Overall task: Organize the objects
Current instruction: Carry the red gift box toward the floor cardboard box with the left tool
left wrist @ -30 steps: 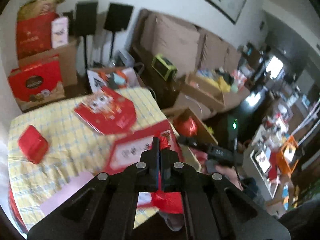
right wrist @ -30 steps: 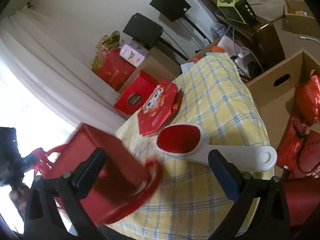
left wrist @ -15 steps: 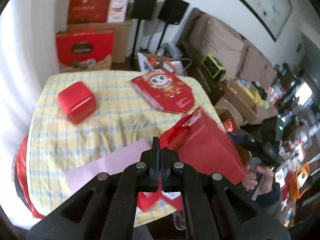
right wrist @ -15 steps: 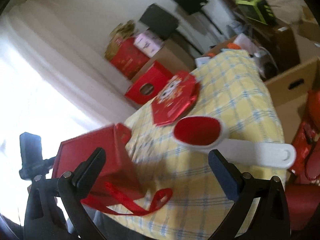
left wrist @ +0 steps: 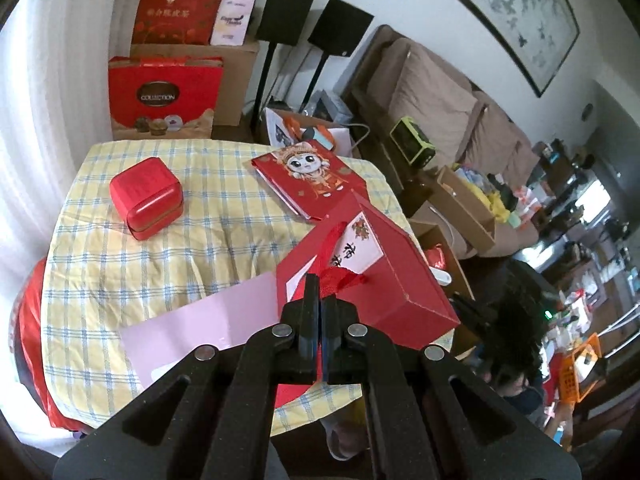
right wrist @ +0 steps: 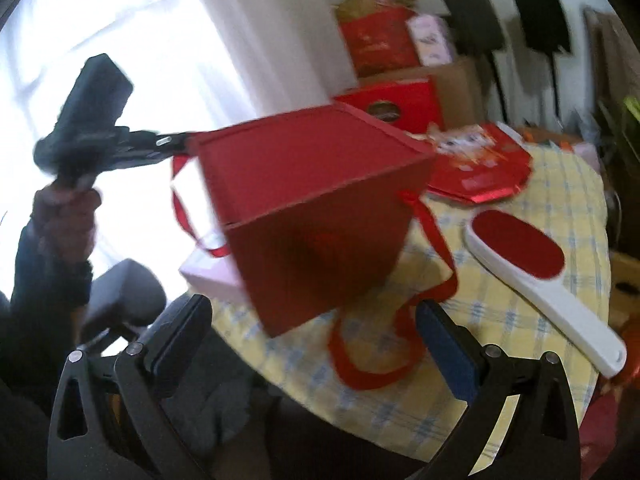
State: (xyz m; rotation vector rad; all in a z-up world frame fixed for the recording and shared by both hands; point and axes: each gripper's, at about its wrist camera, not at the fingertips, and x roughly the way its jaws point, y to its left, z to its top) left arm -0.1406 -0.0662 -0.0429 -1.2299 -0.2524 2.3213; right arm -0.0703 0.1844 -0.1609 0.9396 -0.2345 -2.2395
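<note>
The left hand-held gripper [left wrist: 320, 300] is fully closed on the red ribbon handle [left wrist: 340, 278] of the red gift box [left wrist: 372, 276]. A grip on the handle, not on the walls, lets one narrow gripper carry a box too wide for its jaws. The box hangs from the ribbon over the near edge of the counter [left wrist: 168, 248], tilted; whether its lower corner touches the yellow checked cloth cannot be told. It sits just beside a pink sheet [left wrist: 208, 320].

In the right wrist view the box [right wrist: 320, 208] is blurred. One corner points down toward the counter and a flat red face is turned up toward the window. In the left wrist view the labelled face [left wrist: 358, 244] is turned up. The box is near-cubic, so no clear long axis shows. A second ribbon loop [right wrist: 384, 344] trails loose onto the cloth.

The right hand-held gripper [right wrist: 316, 336] is wide open and empty, with its jaws standing either side of the box's lower corner, apart from it. Judged from this, it is positioned to steady the box.

The small red tin [left wrist: 146, 198], the cartoon-printed red packet [left wrist: 312, 176] and the white-handled lint brush [right wrist: 532, 276] lie apart on the counter.
</note>
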